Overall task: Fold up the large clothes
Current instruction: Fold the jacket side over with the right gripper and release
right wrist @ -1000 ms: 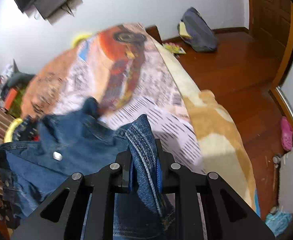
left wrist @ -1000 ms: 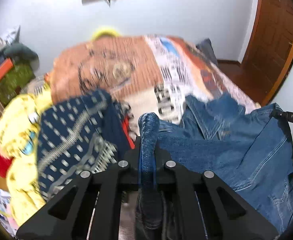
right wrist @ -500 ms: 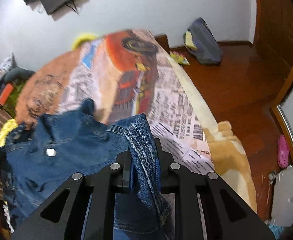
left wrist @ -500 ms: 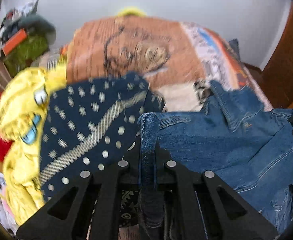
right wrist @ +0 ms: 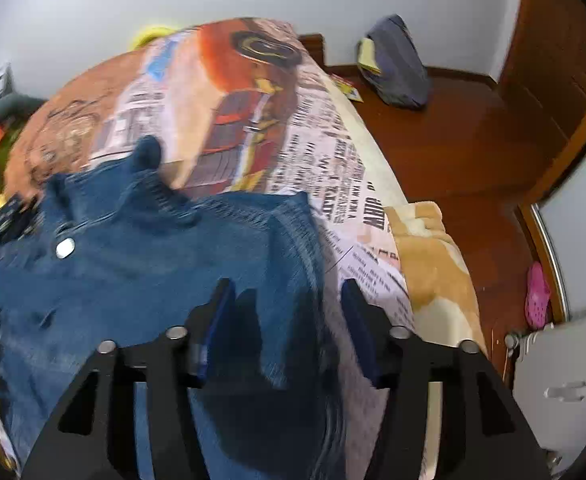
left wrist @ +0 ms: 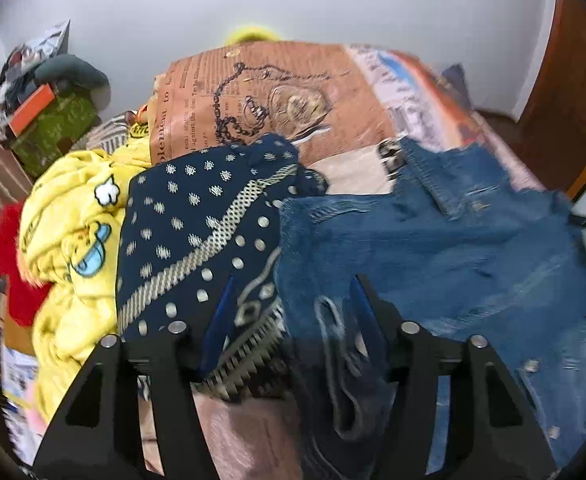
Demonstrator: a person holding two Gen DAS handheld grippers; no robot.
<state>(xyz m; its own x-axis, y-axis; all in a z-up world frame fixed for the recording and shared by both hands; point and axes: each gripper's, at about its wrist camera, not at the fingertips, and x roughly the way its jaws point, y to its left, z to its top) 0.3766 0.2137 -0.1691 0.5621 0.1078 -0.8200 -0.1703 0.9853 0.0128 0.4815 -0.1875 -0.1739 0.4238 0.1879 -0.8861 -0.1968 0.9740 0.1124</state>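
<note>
A blue denim jacket (left wrist: 453, 248) lies spread on the bed, collar away from me. My left gripper (left wrist: 289, 304) hovers over its left edge; the jaws are opening and the pads no longer press the cloth, which lies loose between them. In the right wrist view the same denim jacket (right wrist: 153, 264) fills the left half. My right gripper (right wrist: 285, 300) is over its right edge; its jaws are opening too, with the denim edge lying free between the fingers.
A navy patterned garment (left wrist: 197, 240) and a yellow printed one (left wrist: 73, 248) are heaped left of the jacket. The bed cover (right wrist: 253, 112) has a newspaper and car print. Right of the bed are a wooden floor (right wrist: 453, 140), a dark bag (right wrist: 397, 64) and a pink shoe (right wrist: 537, 296).
Both grippers were shut on folds of denim; now both stand apart and the cloth has dropped onto the bed. Both views have shifted forward and slightly down.
</note>
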